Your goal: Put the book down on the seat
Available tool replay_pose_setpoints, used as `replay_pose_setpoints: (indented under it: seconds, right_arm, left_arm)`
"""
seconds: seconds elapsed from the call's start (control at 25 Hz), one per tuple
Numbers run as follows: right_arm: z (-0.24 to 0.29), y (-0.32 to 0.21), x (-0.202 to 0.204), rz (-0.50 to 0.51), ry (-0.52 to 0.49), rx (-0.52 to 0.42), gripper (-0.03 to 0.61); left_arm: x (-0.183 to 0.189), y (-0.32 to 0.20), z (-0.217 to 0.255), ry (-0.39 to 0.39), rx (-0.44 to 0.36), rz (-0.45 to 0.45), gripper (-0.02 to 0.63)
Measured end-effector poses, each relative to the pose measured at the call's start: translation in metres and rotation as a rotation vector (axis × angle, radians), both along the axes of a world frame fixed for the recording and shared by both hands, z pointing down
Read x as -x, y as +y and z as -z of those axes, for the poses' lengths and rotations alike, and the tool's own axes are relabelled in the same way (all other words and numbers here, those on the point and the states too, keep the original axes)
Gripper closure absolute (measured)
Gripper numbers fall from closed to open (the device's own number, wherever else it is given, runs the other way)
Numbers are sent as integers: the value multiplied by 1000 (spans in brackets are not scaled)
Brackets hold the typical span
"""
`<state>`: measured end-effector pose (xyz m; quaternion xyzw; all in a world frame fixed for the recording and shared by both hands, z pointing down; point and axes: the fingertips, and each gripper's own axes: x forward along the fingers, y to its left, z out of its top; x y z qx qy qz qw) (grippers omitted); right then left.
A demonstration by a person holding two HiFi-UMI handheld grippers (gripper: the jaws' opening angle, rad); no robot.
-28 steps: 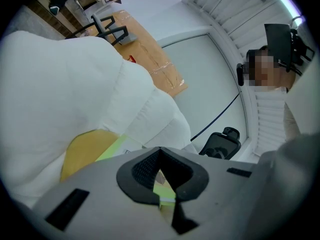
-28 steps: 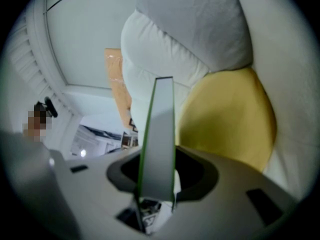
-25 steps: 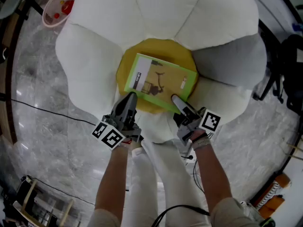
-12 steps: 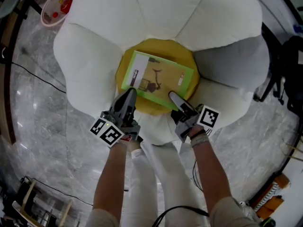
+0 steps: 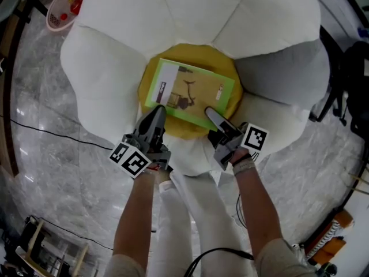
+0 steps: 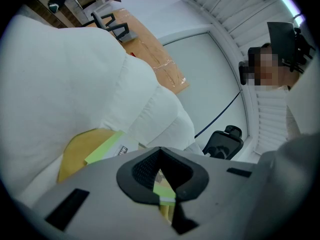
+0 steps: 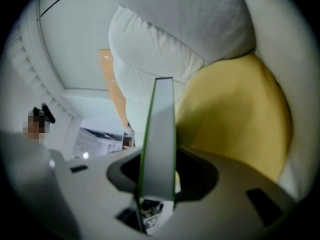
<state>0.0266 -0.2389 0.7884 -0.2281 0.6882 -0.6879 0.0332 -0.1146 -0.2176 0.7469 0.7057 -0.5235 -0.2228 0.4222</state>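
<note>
We hold a green book [image 5: 190, 94] between both grippers over the middle of a flower-shaped seat [image 5: 115, 68]. The book lies nearly flat, cover up, above the round yellow cushion [image 5: 196, 52] at the seat's centre, with yellow showing past its edges on all sides. From the head view we cannot tell whether the book touches the cushion or hangs just above it.

The left gripper [image 5: 157, 115] has the book's near left corner. In the left gripper view its jaws stand narrow, closed on the thin green edge of that corner. The right gripper [image 5: 210, 115] takes the near edge further right. In the right gripper view the book runs edge-on straight out from between the jaws, which are pressed on its covers at about half their spread, with the yellow cushion beside it.

Big white petals [image 5: 190, 10] ring the cushion, and one grey petal [image 5: 282, 74] sits at the right. Our forearms come up from the bottom of the head view, side by side, over white trouser legs. On the marble floor [image 5: 46, 172] a pink basket [image 5: 57, 10] stands beyond the seat at the upper left, and a thin black cable [image 5: 57, 134] crosses the floor at the left.
</note>
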Motion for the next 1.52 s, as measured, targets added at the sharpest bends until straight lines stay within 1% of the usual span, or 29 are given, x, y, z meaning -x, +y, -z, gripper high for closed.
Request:
replay_pose_setpoints:
  seconds: [0.12, 0.28, 0.4, 0.56, 0.72, 0.88, 1.04, 1.12, 1.52]
  right_arm:
    - [-4, 0, -2, -14, 21, 20, 423]
    - [-19, 2, -6, 3, 114, 34, 423]
    - [-25, 2, -7, 3, 155, 44, 423]
    - [-33, 4, -11, -10, 220, 86, 422]
    - [-35, 3, -11, -30, 249, 103, 411]
    - [-38, 1, -12, -42, 300, 118, 387]
    - [-39, -4, -10, -21, 314, 68, 336]
    - [-41, -3, -13, -19, 335, 67, 316]
    - [-44, 1, -26, -40, 358, 76, 299]
  left_arm:
    - [2, 2, -1, -1, 6, 1, 591]
    - [6, 2, -3, 3, 8, 1, 591]
    - [9, 2, -3, 5, 9, 1, 591]
    - [11, 6, -3, 8, 13, 5, 591]
    - [14, 9, -5, 13, 18, 12, 590]
    - [18, 11, -8, 16, 21, 21, 591]
    - [21, 12, -8, 21, 22, 24, 589]
    - [21, 12, -8, 22, 22, 21, 589]
    - [18, 16, -10, 23, 34, 8, 590]
